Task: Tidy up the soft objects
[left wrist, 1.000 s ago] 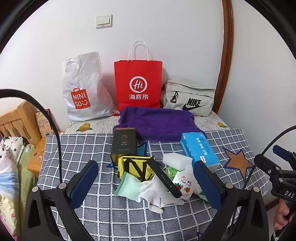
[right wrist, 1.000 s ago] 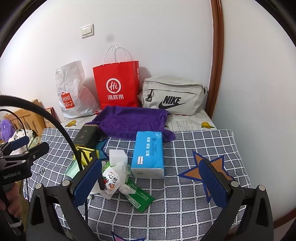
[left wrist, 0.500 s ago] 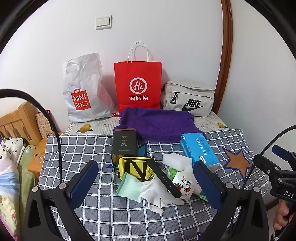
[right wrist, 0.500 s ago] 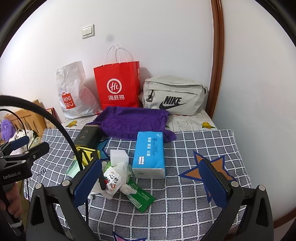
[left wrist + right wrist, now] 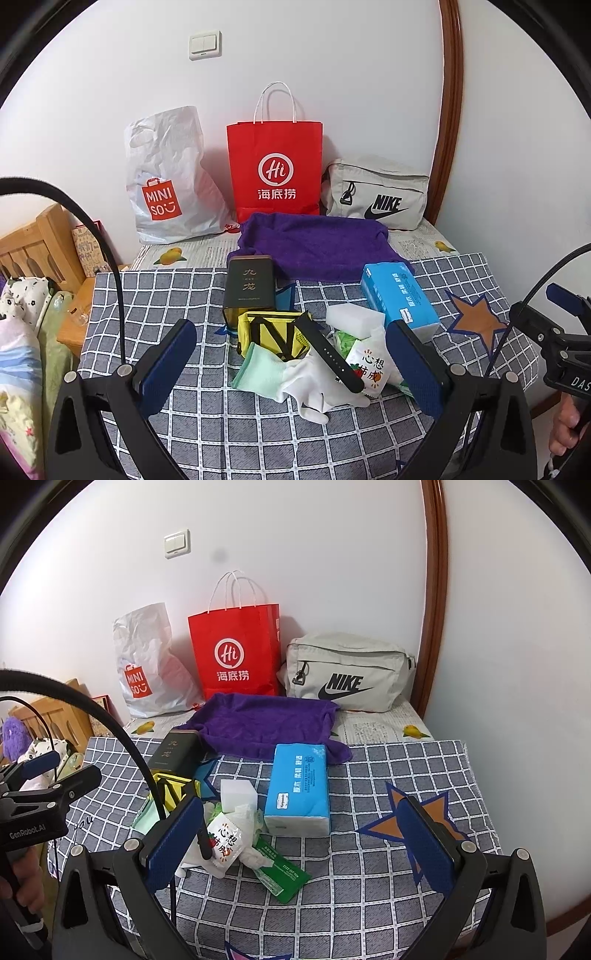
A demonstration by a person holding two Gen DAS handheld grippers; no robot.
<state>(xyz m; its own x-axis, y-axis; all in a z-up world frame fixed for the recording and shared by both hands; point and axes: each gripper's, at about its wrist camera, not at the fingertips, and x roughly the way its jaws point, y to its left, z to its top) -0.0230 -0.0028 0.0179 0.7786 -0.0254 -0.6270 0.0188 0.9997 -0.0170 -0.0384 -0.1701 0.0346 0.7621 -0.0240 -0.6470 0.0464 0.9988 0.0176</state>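
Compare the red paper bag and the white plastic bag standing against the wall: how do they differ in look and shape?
The red paper bag stands stiff and flat-sided; the white plastic bag is crumpled and slumps. The red bag has thin white cord handles sticking up; the plastic bag has a punched-out hand slot. The red bag carries a white round "Hi" logo; the plastic bag a red "MINISO" square. Both stand upright against the wall, side by side behind the purple towel.

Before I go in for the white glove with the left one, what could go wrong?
The black watch strap lies across the white glove, so lifting the glove may drag or flip the strap. The snack packet and the yellow pouch touch the same pile and could shift too. The left hand-held gripper is wide open, so closing there might pinch the strap or the checked cloth along with the glove.
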